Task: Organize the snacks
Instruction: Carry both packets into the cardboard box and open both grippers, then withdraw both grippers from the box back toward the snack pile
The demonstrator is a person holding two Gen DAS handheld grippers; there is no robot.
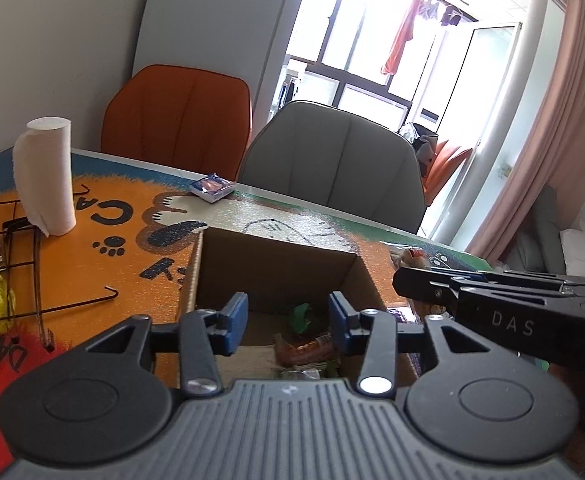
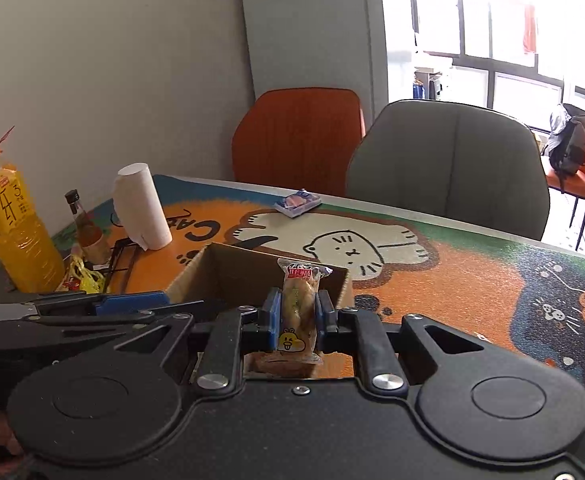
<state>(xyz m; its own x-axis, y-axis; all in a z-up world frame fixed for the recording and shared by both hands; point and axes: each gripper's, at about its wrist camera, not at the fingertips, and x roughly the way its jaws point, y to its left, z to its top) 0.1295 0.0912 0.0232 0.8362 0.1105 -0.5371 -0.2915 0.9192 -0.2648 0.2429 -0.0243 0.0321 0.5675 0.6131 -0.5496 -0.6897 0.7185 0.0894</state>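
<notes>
Left tongs [image 1: 288, 322]: released, blue pads apart with nothing between them, poised over the open brown cardboard box [image 1: 276, 268]. Inside the box, on its floor, lie several wrapped snacks, among them a reddish-brown packet [image 1: 304, 350] and a green wrapper [image 1: 302, 316].

Right tongs [image 2: 297, 320]: clenched on a clear-wrapped yellowish snack packet with a red label and a cartoon sticker [image 2: 299, 304]. The packet stands upright between the pads, its crimped top above them, over the near part of the same box [image 2: 228, 272]. The left tongs enter this view from the left edge, just beside the box.

The box stands on the bench covered by an orange, white and dark blue cartoon-cat mat [image 2: 432, 280]. A small blue-and-white flat packet [image 2: 298, 203] lies near the far edge of the bench, well apart from the box.

At the left end of the bench: an upright white paper roll [image 2: 142, 212], a tall yellow drink bottle [image 2: 12, 232], a small dark-capped glass bottle [image 2: 86, 232], a yellow bag [image 2: 82, 276] and a black wire rack [image 1: 24, 280].

An orange chair [image 2: 298, 140] and a grey chair [image 2: 448, 164] stand behind the bench.
</notes>
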